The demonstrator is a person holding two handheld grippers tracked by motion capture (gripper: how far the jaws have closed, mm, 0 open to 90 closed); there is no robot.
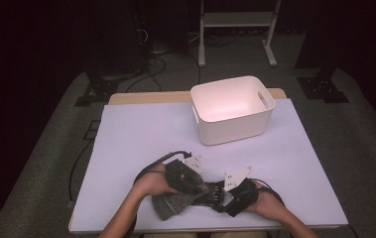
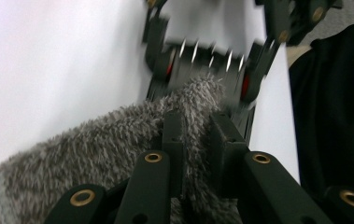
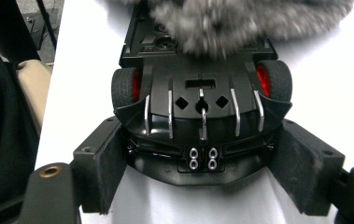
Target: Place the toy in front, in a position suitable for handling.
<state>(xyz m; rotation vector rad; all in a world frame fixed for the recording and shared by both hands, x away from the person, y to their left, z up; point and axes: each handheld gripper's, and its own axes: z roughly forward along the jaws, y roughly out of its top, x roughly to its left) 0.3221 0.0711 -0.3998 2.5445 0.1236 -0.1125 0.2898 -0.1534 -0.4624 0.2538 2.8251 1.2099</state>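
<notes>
A black toy car (image 3: 202,107) with red wheel hubs lies underside up on the white table cover. My right gripper (image 3: 205,168) is shut on its end, one pad against each side. A grey fluffy cloth (image 2: 114,140) is pinched between the jaws of my left gripper (image 2: 198,135), and its tip rests on the car's underside (image 2: 202,60). In the high view both hands meet near the front edge. There the left gripper (image 1: 199,189) holds the cloth (image 1: 173,204) against the car (image 1: 214,194), which the right gripper (image 1: 222,197) grips from the right.
A white plastic bin (image 1: 235,126) with cut-out handles stands at the back right of the white table cover (image 1: 141,134). A white rack's legs stand on the floor behind the table. Cables trail from both grippers.
</notes>
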